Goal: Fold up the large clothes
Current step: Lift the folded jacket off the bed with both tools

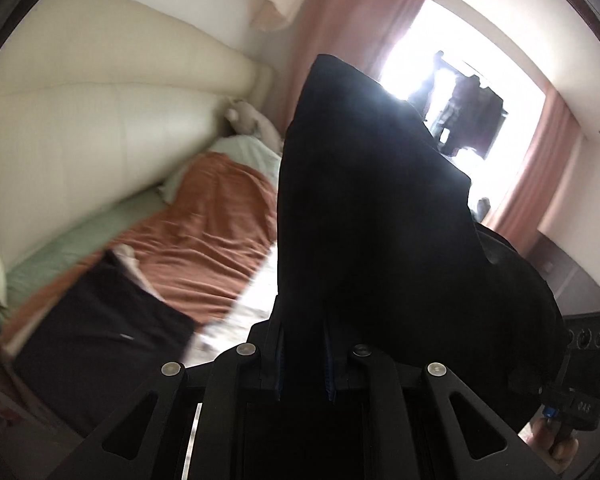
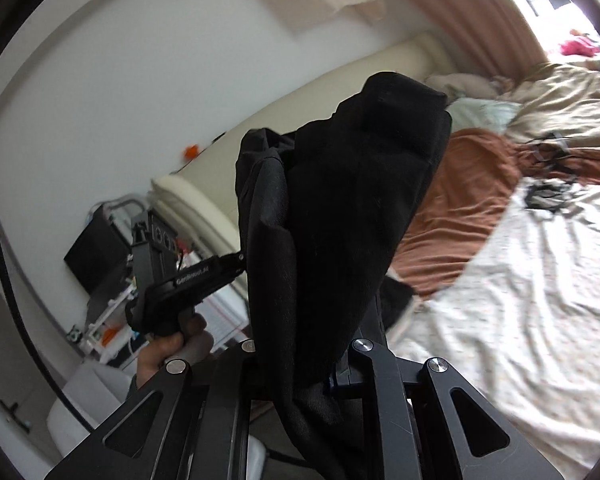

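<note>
Both grippers up in the air over the bed point(image 2: 540, 300), each w/ a bunch of the black garment point(image 1: 372, 208). Left gripper point(image 1: 303, 354): fingers nearly closed, dark cloth pinched between the pads, fabric rising toward 12 o'clock and draping off to 3 o'clock. Right gripper point(image 2: 320, 364): fingers drawn in on a thick wad of the same cloth, which stands up to 12 o'clock; own fingertips hidden by fabric. From the right wrist view the left gripper sits at 9 o'clock, close by, so the two held parts are near each other. Garment is off the mattress, hanging between the tools; not laid flat. Another dark piece point(image 1: 100, 320) lies on the rust blanket point(image 1: 212, 216) at 8 o'clock in left view; folded or not, can't tell. Judgement: early to mid stage; cloth lifted, no finished fold visible. Remaining: spread, fold over, set down.
</note>
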